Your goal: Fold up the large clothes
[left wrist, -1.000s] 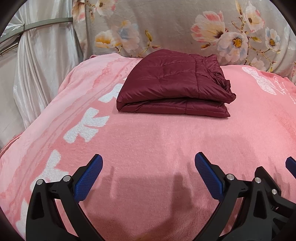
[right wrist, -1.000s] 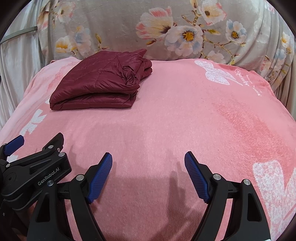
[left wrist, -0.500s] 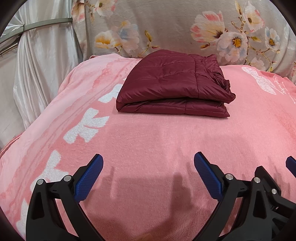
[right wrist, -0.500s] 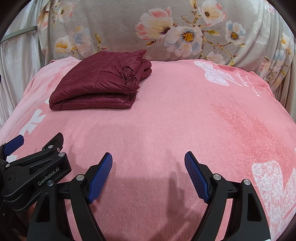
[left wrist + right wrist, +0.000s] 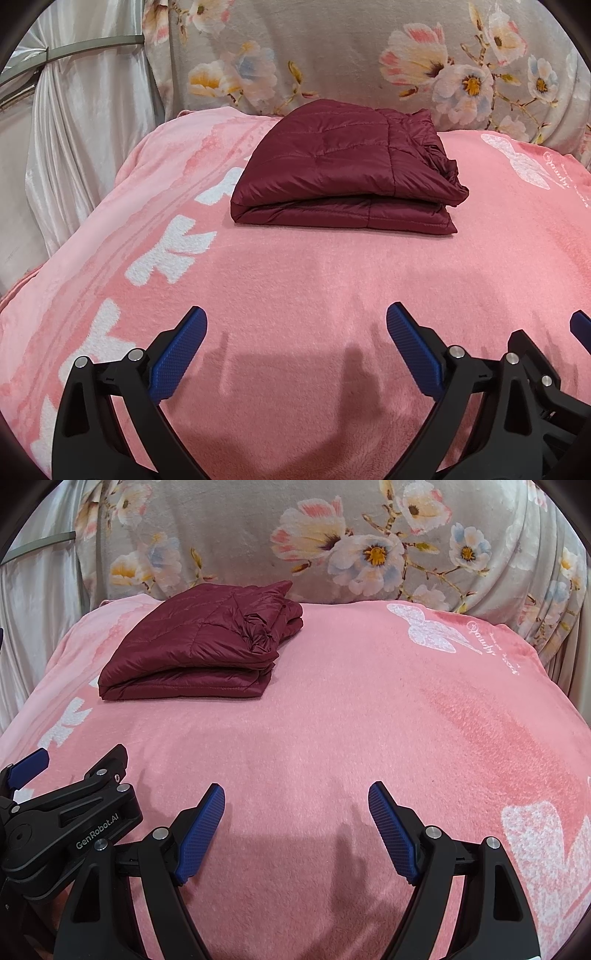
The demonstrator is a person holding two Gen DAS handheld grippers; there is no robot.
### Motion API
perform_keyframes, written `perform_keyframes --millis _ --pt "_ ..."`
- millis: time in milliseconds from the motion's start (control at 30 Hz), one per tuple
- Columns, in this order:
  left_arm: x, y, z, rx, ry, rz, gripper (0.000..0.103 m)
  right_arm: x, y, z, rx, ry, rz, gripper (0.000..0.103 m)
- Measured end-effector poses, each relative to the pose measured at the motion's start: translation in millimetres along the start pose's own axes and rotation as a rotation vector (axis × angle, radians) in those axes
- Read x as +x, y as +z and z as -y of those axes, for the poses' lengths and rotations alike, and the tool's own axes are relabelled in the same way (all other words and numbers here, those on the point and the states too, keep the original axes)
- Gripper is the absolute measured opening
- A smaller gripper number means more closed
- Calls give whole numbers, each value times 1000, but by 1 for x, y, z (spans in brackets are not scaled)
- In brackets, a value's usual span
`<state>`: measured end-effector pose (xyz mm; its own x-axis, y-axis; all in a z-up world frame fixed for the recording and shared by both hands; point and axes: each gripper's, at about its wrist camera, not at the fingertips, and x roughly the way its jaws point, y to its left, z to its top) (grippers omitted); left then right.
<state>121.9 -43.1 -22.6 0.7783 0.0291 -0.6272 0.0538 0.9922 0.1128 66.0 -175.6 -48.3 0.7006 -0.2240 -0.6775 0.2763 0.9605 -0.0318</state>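
Pink fleece blanket (image 5: 303, 280) with white butterfly prints covers the whole work surface in front of me, and on its far left part lies the maroon quilted jacket (image 5: 343, 173). I see it folded into a compact stack of layers, the smooth fold edge facing me and the bunched, crinkled ends on its right side. It rests flat on the blanket, well apart from both of my tools. From the right wrist view the jacket (image 5: 199, 650) sits far and to the left, close to the blanket's back edge.

Behind it, a grey floral cloth (image 5: 351, 55) rises as a backdrop, and a white satin curtain (image 5: 74, 129) hangs at the far left.

Nearer to me, my left gripper (image 5: 295, 336) hovers over bare blanket with its blue pads (image 5: 177, 354) spread wide and nothing between them. My right gripper (image 5: 295, 812) sits just beside it, jaws equally wide apart, also empty, blue pads (image 5: 393, 838) above plain pink fleece. In the right wrist view I can see the left gripper's black body at the lower left; in the left wrist view a blue tip of the right one shows at the right edge. Both tools cast soft shadows on the blanket just beneath them.
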Motion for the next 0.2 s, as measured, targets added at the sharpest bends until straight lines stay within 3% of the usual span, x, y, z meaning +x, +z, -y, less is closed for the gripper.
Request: perform_keyframes --millis 200 --pt "-1 0 2 3 -2 4 92 0 1 0 -2 -6 3 78"
